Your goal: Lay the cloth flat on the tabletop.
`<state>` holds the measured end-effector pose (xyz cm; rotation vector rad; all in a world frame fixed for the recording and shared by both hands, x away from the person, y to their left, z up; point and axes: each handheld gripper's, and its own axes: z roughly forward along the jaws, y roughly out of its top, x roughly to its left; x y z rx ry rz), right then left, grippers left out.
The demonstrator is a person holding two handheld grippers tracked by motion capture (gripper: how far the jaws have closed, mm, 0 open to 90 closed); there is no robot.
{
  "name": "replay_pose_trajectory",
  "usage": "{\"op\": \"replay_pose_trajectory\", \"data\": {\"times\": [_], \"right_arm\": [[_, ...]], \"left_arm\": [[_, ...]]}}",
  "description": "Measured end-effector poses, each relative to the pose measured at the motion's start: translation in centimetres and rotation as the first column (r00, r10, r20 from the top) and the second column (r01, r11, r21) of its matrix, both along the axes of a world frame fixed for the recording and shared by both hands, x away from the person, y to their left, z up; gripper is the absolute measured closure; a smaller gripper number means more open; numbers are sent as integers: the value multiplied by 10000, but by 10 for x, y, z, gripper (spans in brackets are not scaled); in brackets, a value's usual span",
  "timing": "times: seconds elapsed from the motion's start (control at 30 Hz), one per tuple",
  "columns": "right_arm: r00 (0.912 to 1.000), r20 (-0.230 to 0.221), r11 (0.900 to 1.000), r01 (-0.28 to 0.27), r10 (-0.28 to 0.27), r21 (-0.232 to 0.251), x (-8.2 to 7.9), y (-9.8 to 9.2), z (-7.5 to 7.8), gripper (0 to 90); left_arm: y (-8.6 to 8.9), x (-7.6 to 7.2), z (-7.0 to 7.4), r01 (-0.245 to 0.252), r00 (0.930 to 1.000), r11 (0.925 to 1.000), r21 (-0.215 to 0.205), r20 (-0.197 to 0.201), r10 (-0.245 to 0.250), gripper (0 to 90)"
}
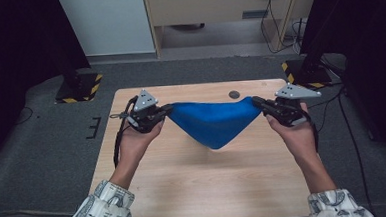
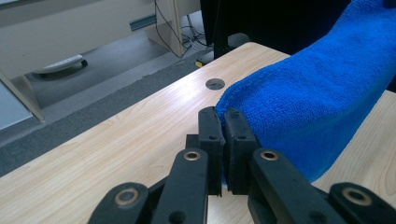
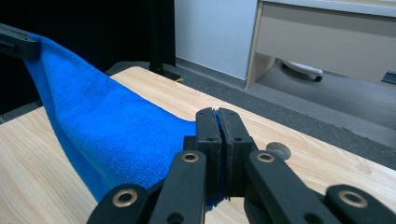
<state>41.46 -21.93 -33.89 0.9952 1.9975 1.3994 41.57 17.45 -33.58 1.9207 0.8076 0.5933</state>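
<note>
Wood-grain table (image 1: 200, 188) takes up most of what lies in front of you, a pale rectangular top standing on grey carpet (image 1: 43, 146), with a small round hole (image 1: 234, 94) near its far edge. No box, bowl or tray sits on it, so nothing is held inside anything.

Your blue cloth (image 1: 214, 121) is next in size. You have it stretched between your two tools above the far half of the table, its top edge pulled nearly level and the rest sagging down to a point at the middle. Whether that point touches the wood cannot be told.

Your left gripper (image 1: 167, 110) has its jaws pressed together on the cloth's left corner; in the left gripper view the blue pile (image 2: 308, 102) is pinched between the two black pads and runs away to the right. Your right gripper (image 1: 257, 103) is clamped the same way on the opposite corner, a thin blue line of fabric (image 3: 116, 140) showing between its closed pads.

Your patterned sleeves (image 1: 103, 208) come in at the bottom edge
</note>
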Motion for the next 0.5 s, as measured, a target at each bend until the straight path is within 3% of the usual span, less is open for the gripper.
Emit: {"op": "replay_pose_trajectory", "data": {"times": [0.3, 0.5], "right_arm": [[9997, 231, 9999, -93, 91, 84, -4, 3, 12, 880], [9994, 296, 9999, -157, 156, 35, -3, 6, 13, 881]], "left_arm": [[-2, -7, 13, 137, 9995, 9999, 30, 274, -137, 872], [-1, -8, 14, 160, 9995, 9999, 31, 257, -161, 873]]}}
